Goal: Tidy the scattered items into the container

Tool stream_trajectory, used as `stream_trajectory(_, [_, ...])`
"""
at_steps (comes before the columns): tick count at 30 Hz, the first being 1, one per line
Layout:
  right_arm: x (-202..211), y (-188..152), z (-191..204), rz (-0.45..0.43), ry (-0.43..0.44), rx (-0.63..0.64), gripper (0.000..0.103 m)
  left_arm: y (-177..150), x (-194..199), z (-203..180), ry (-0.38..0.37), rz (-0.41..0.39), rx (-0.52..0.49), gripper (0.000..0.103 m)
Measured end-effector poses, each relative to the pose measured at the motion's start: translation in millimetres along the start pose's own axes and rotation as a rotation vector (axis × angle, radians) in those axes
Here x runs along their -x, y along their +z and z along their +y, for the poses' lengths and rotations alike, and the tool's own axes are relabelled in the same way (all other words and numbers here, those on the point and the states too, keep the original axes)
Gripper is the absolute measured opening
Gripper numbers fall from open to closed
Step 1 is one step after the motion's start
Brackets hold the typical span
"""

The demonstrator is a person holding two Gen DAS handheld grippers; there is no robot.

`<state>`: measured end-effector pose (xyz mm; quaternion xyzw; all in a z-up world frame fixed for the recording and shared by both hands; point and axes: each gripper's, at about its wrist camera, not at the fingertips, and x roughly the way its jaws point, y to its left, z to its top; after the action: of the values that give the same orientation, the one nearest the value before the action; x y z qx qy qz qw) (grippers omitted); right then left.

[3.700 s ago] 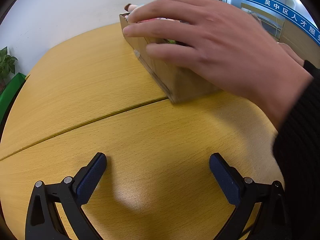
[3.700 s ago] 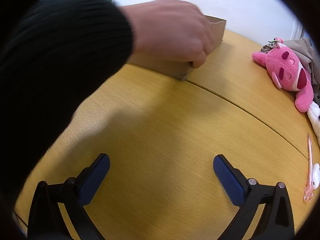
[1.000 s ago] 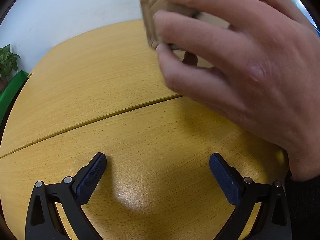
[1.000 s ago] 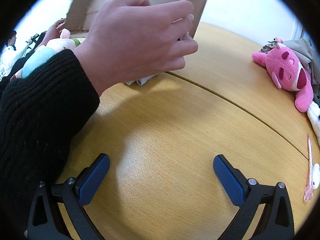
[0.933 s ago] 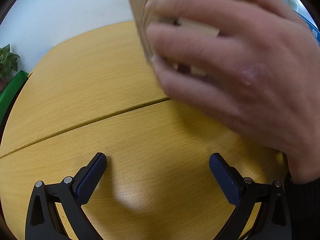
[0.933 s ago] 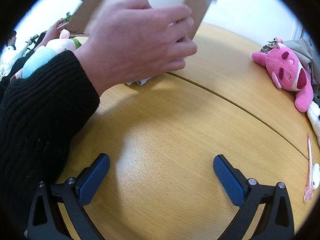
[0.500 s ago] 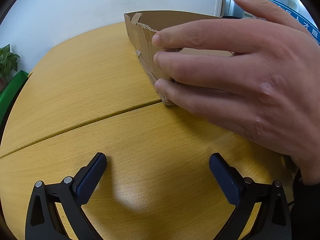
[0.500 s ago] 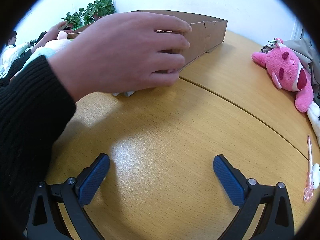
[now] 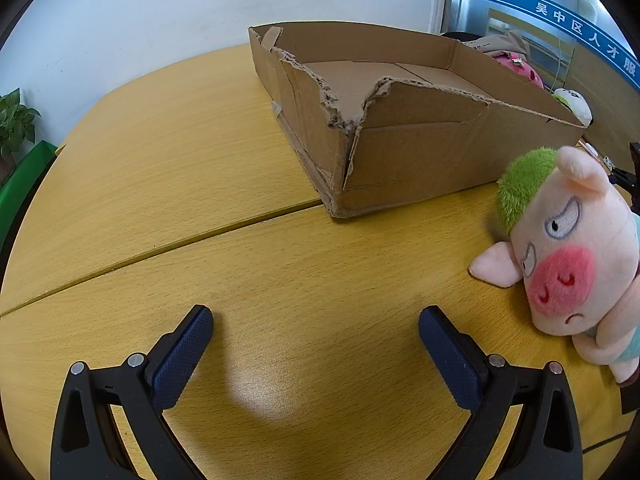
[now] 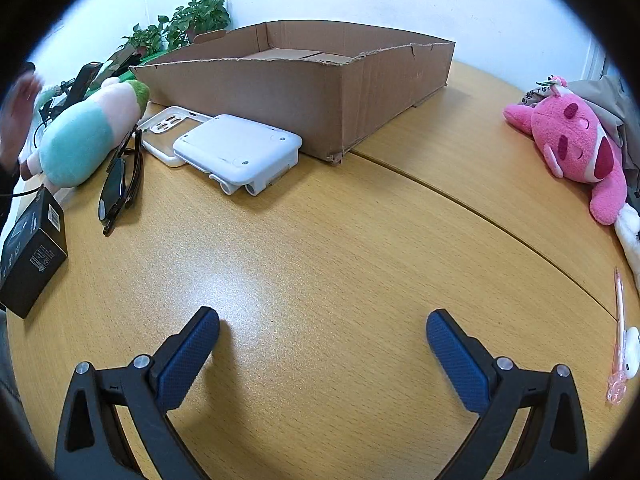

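Observation:
A shallow torn cardboard box (image 9: 420,152) (image 10: 304,92) sits empty on the yellow table (image 9: 160,152). A pig plush (image 9: 568,256) (image 10: 84,132) lies at the box's near side. Beside it in the right wrist view lie black sunglasses (image 10: 120,180), a white phone case (image 10: 168,132), a white device (image 10: 240,152) and a small black box (image 10: 32,248). A pink plush (image 10: 576,148) and a pink pen (image 10: 620,332) lie to the right. My left gripper (image 9: 316,344) and right gripper (image 10: 322,344) both stand open over bare table, holding nothing.
Potted plants (image 10: 180,24) stand behind the box by the white wall. A blurred hand (image 10: 16,116) shows at the far left edge of the right wrist view. A curved seam (image 10: 480,216) crosses the table. Bare table lies in front of both grippers.
The person's hand that lifted and tipped the box has set it down and withdrawn to the left. The items now lie on the table beside the box. Both grippers stayed still.

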<state>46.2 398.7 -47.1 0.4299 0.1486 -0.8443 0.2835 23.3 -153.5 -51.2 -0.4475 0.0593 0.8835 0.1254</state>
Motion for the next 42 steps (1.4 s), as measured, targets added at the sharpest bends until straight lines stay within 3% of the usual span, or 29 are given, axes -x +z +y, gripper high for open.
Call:
stream_trajectory(10, [-1,1,1,0.001,-0.011,-0.018,0.103,0,0,0,0.004,0.0,0.004,0.103])
stream_trajectory(15, [-3,5,16,0.001,-0.162,-0.224,0.103,1,-3,-1,0.012,0.0,0.018,0.103])
stream_trajectory(18, [-5,8,24,0.021,-0.222,-0.313,0.103,4,-1,-19,0.04,-0.001,0.048,0.103])
stream_trajectory(23, [4,2,52,0.037,-0.259,-0.421,0.102,-8,11,-32,0.082,0.019,0.087,0.103])
stream_trajectory(25, [18,3,72,-0.002,-0.251,-0.428,0.102,-14,25,-43,0.141,-0.01,0.107,0.103])
stream_trajectory(28, [43,19,105,-0.06,-0.302,-0.365,0.102,-17,68,-69,0.175,-0.122,0.135,0.103])
stream_trajectory(30, [67,36,129,-0.118,-0.285,-0.349,0.102,-15,102,-90,0.19,-0.198,0.169,0.103])
stream_trajectory(36, [94,74,179,-0.199,-0.118,-0.393,0.102,-4,159,-156,0.031,-0.278,0.214,0.103])
stream_trajectory(40, [91,85,206,-0.189,-0.153,-0.385,0.102,10,149,-194,-0.112,-0.231,0.226,0.103])
stream_trajectory(42, [88,86,213,-0.172,-0.169,-0.379,0.102,8,144,-207,-0.109,-0.218,0.238,0.103])
